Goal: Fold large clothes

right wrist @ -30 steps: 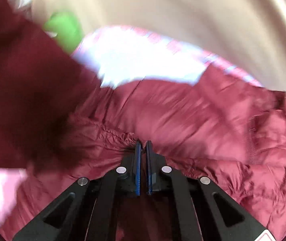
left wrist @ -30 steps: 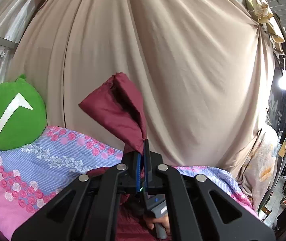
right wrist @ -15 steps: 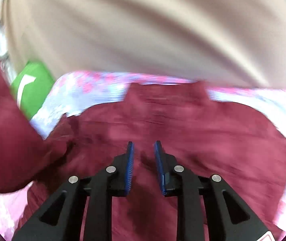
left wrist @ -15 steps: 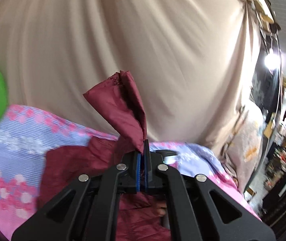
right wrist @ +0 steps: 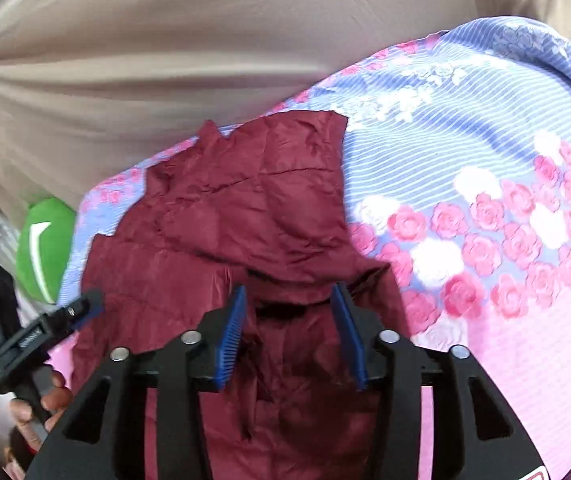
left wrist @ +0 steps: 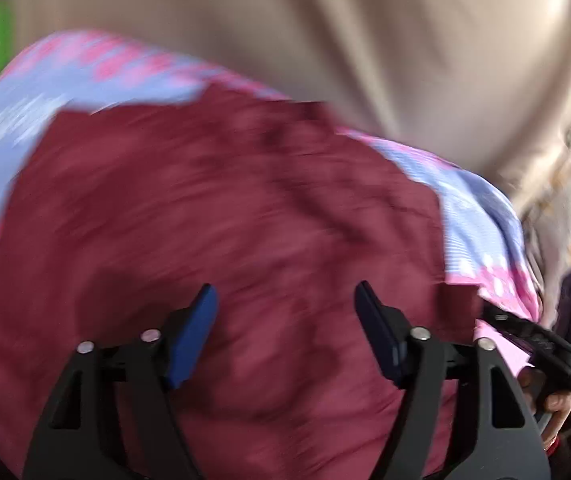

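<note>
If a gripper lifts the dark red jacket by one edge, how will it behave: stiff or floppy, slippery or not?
The dark red jacket would probably hang floppy: it lies creased and folded over itself on the flowered bedsheet. Its fabric has a slight sheen, so it may slip between the pads. The quilted look suggests it is light for its bulk.

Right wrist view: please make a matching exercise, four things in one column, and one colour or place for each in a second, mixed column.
Things:
1. jacket
2. pillow
3. bedsheet
4. curtain

Colours and places:
A. beige, behind the bed
B. dark red, spread on the sheet
C. green, at the left edge
D. blue stripes with pink roses

Pairs: 1-B, 2-C, 3-D, 4-A
</note>
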A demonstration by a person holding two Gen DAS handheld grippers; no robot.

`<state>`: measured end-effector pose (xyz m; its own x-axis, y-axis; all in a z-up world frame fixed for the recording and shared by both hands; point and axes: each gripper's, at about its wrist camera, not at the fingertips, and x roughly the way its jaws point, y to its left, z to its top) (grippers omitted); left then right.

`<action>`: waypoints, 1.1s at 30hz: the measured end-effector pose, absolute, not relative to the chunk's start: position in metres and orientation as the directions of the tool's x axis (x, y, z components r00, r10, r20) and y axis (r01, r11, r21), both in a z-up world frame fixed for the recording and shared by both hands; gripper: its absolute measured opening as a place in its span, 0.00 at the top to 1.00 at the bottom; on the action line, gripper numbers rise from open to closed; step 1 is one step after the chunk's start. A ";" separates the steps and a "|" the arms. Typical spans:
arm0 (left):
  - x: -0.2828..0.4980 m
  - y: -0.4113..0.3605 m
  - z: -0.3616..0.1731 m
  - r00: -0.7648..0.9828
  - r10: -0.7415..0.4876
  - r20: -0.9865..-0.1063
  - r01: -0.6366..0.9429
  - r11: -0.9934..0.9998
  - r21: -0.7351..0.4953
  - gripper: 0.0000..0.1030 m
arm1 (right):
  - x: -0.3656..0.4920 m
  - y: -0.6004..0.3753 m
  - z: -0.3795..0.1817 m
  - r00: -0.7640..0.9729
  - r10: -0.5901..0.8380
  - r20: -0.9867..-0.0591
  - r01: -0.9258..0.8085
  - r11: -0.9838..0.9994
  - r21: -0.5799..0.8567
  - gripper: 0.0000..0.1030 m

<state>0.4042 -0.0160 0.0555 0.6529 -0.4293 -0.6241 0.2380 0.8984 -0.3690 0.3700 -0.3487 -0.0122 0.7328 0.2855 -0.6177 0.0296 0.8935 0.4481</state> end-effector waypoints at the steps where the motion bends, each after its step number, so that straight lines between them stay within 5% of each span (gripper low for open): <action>1: 0.399 0.009 0.051 0.666 -0.413 -0.622 0.193 0.900 -0.391 0.29 | 0.370 -0.347 -0.012 0.734 0.292 -0.613 0.026 0.890 0.455 0.49; 8: 0.385 0.135 0.017 0.653 -0.367 -0.663 -0.086 0.833 -0.546 0.29 | 0.359 -0.318 -0.024 0.693 0.312 -0.650 0.023 0.892 0.452 0.41; 16: 0.379 0.172 0.014 0.687 -0.407 -0.602 -0.114 0.758 -0.643 0.29 | 0.332 -0.329 -0.017 0.705 0.445 -0.552 -0.024 0.793 0.609 0.35; 21: 0.398 0.163 0.012 0.655 -0.451 -0.606 -0.133 0.721 -0.680 0.29 | 0.351 -0.322 -0.035 0.659 0.393 -0.641 0.041 0.832 0.553 0.34; 23: 0.408 0.158 0.006 0.630 -0.500 -0.594 -0.145 0.676 -0.722 0.29 | 0.362 -0.317 -0.042 0.628 0.388 -0.675 0.066 0.838 0.542 0.44; 25: 0.415 0.155 0.002 0.621 -0.525 -0.582 -0.147 0.652 -0.744 0.29 | 0.373 -0.303 -0.039 0.603 0.387 -0.698 0.036 0.861 0.508 0.77; 26: 0.419 0.154 0.001 0.620 -0.528 -0.581 -0.148 0.648 -0.747 0.36 | 0.379 -0.293 -0.033 0.600 0.359 -0.715 0.016 0.888 0.460 0.93; 27: 0.424 0.153 0.002 0.624 -0.528 -0.576 -0.143 0.648 -0.748 0.44 | 0.388 -0.279 -0.017 0.614 0.314 -0.725 -0.018 0.923 0.385 0.95; 29: 0.432 0.150 0.005 0.626 -0.513 -0.587 -0.133 0.672 -0.729 0.83 | 0.395 -0.258 0.020 0.686 0.255 -0.682 -0.088 0.959 0.270 0.96; 33: 0.430 0.150 0.024 0.704 -0.397 -0.589 -0.128 0.745 -0.655 0.94 | 0.380 -0.235 0.121 0.845 0.401 -0.352 -0.347 0.914 0.209 0.97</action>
